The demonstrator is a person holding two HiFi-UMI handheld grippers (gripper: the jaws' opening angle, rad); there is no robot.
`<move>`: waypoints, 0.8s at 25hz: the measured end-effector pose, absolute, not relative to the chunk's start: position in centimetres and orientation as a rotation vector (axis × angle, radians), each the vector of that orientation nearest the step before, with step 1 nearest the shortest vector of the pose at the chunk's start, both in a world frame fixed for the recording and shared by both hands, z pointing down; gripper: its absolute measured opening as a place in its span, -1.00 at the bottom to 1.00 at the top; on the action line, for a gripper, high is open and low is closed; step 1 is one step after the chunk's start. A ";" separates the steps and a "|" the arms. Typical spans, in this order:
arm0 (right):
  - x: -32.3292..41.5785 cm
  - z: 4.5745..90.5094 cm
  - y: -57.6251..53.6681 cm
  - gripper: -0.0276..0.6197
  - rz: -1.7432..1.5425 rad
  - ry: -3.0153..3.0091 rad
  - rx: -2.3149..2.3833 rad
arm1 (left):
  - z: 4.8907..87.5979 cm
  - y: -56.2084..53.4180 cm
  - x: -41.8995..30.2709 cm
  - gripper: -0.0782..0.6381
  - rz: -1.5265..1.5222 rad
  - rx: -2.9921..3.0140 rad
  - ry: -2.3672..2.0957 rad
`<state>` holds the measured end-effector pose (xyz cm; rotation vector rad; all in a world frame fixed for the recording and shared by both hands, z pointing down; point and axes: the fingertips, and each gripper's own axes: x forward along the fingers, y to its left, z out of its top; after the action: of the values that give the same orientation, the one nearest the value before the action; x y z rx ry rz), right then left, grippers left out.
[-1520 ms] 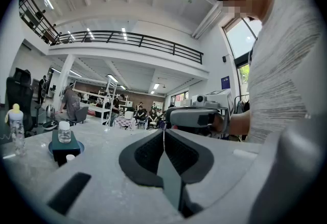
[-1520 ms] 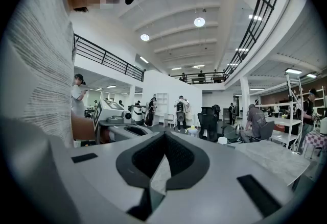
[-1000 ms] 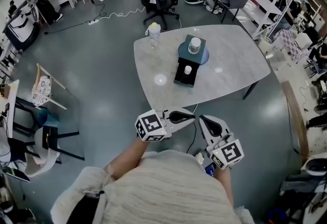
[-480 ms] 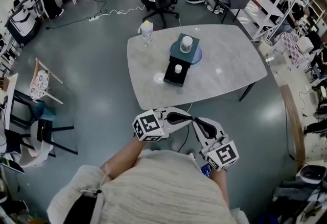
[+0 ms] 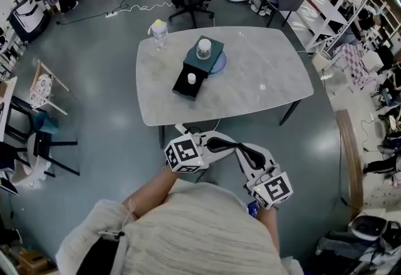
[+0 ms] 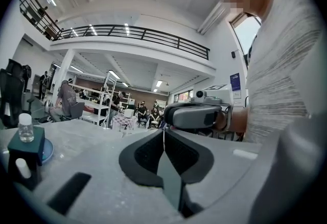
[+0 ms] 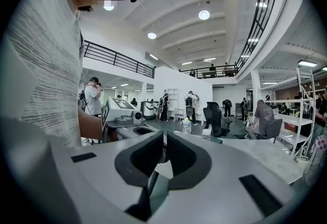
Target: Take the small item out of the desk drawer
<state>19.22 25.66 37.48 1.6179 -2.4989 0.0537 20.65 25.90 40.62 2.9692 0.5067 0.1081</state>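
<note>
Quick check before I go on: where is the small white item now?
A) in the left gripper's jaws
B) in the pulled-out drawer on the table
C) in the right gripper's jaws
B: the small white item lies in the open drawer on the table, while the left gripper and right gripper are both shut on nothing.

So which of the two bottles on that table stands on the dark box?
The white-capped bottle tops the box; the yellow-capped bottle stands apart on the bare table.
</note>
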 end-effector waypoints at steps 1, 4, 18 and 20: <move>20.0 37.5 26.0 -0.88 0.058 -2.511 1.600 | 40.7 26.3 21.4 -0.73 0.110 2.969 0.491; 21.5 37.9 26.6 -0.88 0.075 -2.559 1.541 | 41.2 27.2 22.8 -0.73 0.133 2.970 0.440; 19.5 39.6 16.1 -0.88 0.115 -2.676 1.358 | 43.4 15.7 19.9 -0.73 0.191 2.974 0.177; 19.2 39.7 13.5 -0.88 0.117 -2.664 1.369 | 43.4 12.8 19.4 -0.73 0.206 2.998 0.183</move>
<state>19.24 13.45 39.70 1.3686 -2.6637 0.1166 19.45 12.75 43.43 2.9980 0.1832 0.2055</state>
